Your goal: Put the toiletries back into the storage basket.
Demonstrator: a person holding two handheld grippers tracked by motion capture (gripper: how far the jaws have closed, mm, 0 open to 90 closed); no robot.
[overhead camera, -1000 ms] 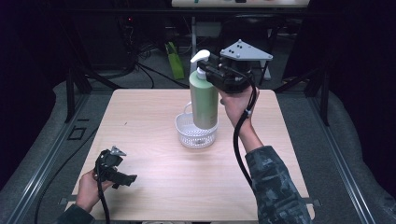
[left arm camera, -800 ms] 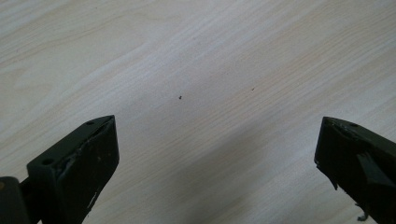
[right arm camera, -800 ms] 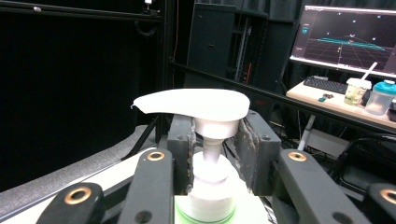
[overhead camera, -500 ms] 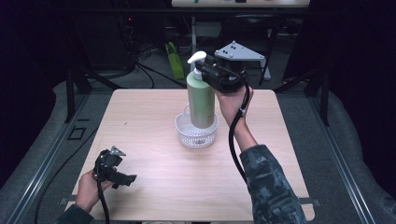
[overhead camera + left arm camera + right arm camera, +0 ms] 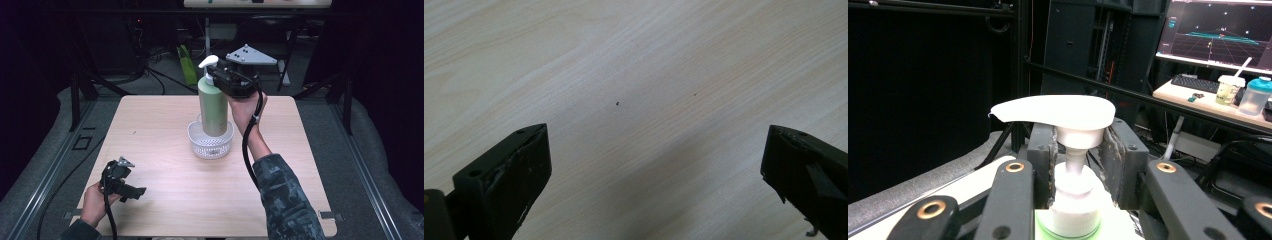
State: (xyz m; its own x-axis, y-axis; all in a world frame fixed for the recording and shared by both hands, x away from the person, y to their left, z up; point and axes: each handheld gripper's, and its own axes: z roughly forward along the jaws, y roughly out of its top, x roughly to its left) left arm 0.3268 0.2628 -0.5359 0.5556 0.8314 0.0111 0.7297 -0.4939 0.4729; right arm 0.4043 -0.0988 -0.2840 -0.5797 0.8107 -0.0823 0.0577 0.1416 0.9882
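Your right gripper (image 5: 1075,165): jaws pinch white pump neck of green plastic pump bottle (image 5: 213,106), bottle base inside white mesh basket (image 5: 210,145). Your left gripper (image 5: 656,170): jaws spread over wooden table (image 5: 634,65).

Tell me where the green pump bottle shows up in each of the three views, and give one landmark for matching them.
High view: the green pump bottle stands upright at table centre, base in the white basket, its neck in the right gripper.
Left gripper view: bare wooden table between open jaws; no bottle.
Right gripper view: bottom centre, neck clamped between the jaws.
Shared landmark: the white pump head.
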